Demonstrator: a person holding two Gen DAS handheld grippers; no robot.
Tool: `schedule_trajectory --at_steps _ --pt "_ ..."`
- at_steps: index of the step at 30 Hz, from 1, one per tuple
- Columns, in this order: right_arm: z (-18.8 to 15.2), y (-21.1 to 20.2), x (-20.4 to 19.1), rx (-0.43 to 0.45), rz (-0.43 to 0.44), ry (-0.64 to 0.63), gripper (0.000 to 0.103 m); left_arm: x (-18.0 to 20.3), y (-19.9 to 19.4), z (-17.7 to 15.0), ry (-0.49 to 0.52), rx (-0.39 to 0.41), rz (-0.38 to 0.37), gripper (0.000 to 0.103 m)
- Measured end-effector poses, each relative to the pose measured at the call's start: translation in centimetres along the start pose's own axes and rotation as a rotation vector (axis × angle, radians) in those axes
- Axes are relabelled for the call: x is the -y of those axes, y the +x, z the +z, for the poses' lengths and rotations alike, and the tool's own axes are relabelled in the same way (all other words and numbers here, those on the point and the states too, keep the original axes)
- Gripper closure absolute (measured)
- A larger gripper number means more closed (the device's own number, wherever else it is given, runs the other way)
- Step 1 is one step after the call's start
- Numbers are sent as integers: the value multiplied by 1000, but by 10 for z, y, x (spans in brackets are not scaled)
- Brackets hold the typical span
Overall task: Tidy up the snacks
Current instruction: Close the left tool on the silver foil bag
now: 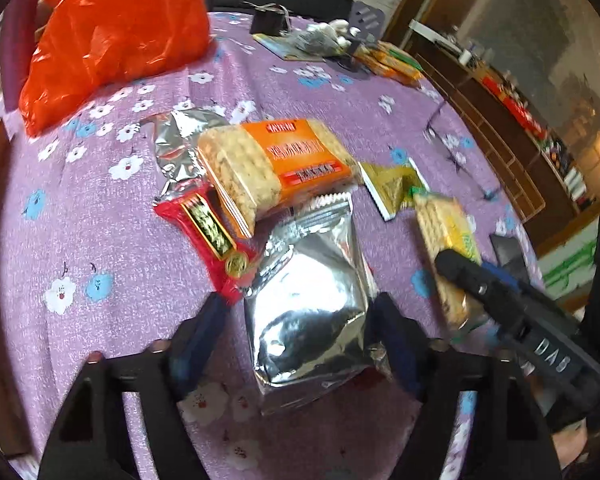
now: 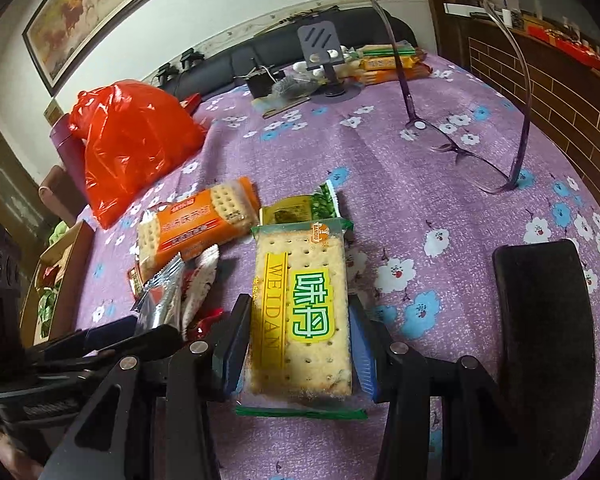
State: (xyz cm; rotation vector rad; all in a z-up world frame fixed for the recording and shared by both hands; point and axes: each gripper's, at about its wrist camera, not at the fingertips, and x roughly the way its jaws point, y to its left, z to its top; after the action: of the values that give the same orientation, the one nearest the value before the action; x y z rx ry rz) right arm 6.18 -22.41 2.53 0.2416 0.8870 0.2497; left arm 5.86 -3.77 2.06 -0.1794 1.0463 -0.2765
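Snacks lie heaped mid-table on the purple cloth [image 2: 380, 168]. The right gripper [image 2: 300, 344] clamps the green cracker pack [image 2: 300, 308] by its long edges, apparently to lift it. At its 9 o'clock, the left gripper [image 1: 300, 340] straddles the silver pouch [image 1: 308, 312], jaws apart; whether they touch it is blurred. The orange cracker pack [image 1: 276, 164] at 12 o'clock hides part of the red wrapper [image 1: 208, 232].

A silver foil pouch [image 1: 308, 312] lies flat on the purple flowered surface [image 1: 100, 232]. Behind it an orange-labelled cracker pack [image 1: 276, 168] rests tilted on a red wrapper [image 1: 204, 232]. A green-edged WEIDAN cracker pack [image 2: 300, 312] lies lengthwise, a gold sachet [image 2: 292, 212] just beyond it.
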Motion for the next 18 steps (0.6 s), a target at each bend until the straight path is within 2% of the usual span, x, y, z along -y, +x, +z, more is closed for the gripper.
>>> schedule_trajectory --at_steps 1,7,10,13,18 --pt "0 0 0 2 3 -3 54 0 -2 -2 13 6 -2 43" --pt "-3 -5 -11 25 35 -45 53 -10 -21 -22 97 38 5 44" --pt "-7 -7 -25 41 47 -104 53 -20 -38 -29 106 117 57 44" --pt "-11 -10 -38 60 50 -166 53 -28 -51 -29 90 210 127 55" --pt "-17 -10 -54 74 47 -245 53 -30 -50 -28 97 257 203 55"
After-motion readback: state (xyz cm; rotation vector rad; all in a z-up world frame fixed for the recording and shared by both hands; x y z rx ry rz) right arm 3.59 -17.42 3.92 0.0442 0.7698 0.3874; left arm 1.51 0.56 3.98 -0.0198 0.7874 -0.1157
